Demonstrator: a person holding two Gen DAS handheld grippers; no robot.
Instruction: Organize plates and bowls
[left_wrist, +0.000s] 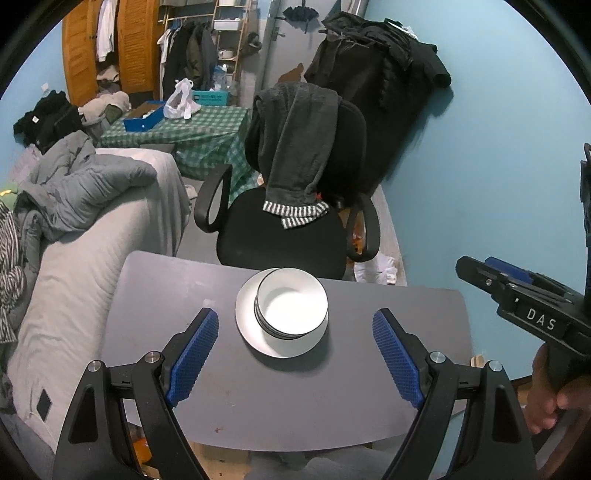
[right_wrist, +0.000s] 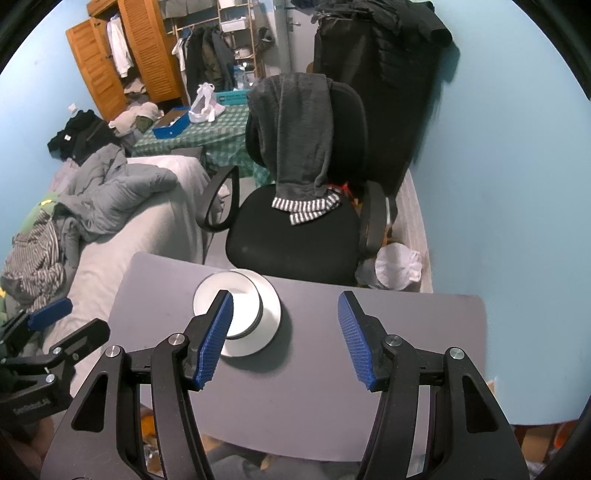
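Grey table (left_wrist: 184, 387), matte, rounded corners, faint scuffs and a small reddish speck near my edge. Behind it a black office chair (left_wrist: 280, 236) with looped armrests; a dark grey knit garment (left_wrist: 299, 140) with striped cuffs hangs over its back. To my left, a bed (left_wrist: 74, 280) under a pale grey sheet, with a rumpled padded grey jacket (left_wrist: 85, 188) on top. Further back stands a table under a green checked cloth (left_wrist: 207, 129), carrying a blue box (left_wrist: 144, 118) and a white plastic bag (left_wrist: 181, 99). An orange louvred wooden wardrobe (left_wrist: 129, 44) stands open in the far corner. The walls are light blue; dark coats (left_wrist: 380, 74) hang bunched against the right one.

The crockery sits at the far middle of the table: a white plate (left_wrist: 255, 339), round and glossy, with a stack of white bowls (left_wrist: 291, 306) on it. The bowls are dark-rimmed, nested closely, and set toward the plate's far right side.

My left gripper (left_wrist: 295, 354) is spread wide and holds nothing, its blue ribbed pads (left_wrist: 195, 354) hovering above the table on the near side of the plate. My right gripper (right_wrist: 286, 336) is likewise wide apart and empty, the plate lying behind its left finger in that view. From the left camera, the right gripper's black body shows at the right edge, off the table.
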